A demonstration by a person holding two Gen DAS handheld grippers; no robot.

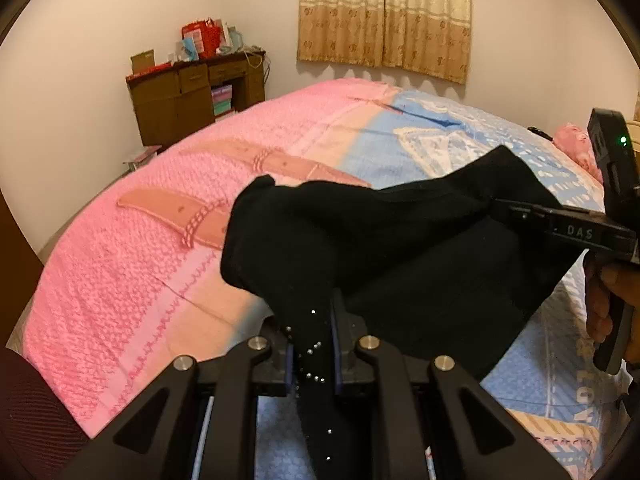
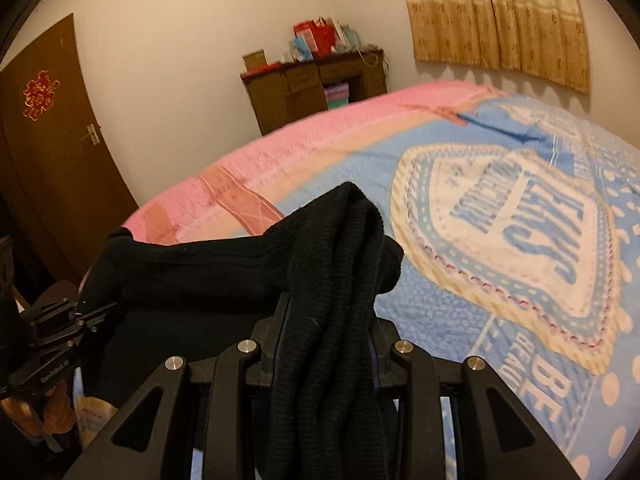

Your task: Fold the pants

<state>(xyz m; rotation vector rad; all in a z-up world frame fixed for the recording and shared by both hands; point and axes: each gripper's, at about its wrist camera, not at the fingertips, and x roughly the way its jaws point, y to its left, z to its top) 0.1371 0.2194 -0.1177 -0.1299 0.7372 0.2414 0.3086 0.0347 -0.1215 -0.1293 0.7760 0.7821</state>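
The black pants [image 1: 400, 256] hang stretched between my two grippers above the bed. My left gripper [image 1: 314, 344] is shut on a part of the pants with small silver studs. My right gripper [image 2: 326, 320] is shut on a bunched ribbed part of the pants [image 2: 332, 280]. In the left wrist view the right gripper [image 1: 500, 210] comes in from the right and pinches the cloth. In the right wrist view the left gripper [image 2: 80, 312] holds the far left end of the cloth.
A bed with a pink and blue blanket [image 1: 160, 248] [image 2: 500, 240] lies under the pants. A brown desk [image 1: 192, 96] with bags on top stands by the far wall. Curtains [image 1: 384, 16] hang behind. A brown door [image 2: 52, 152] is at left.
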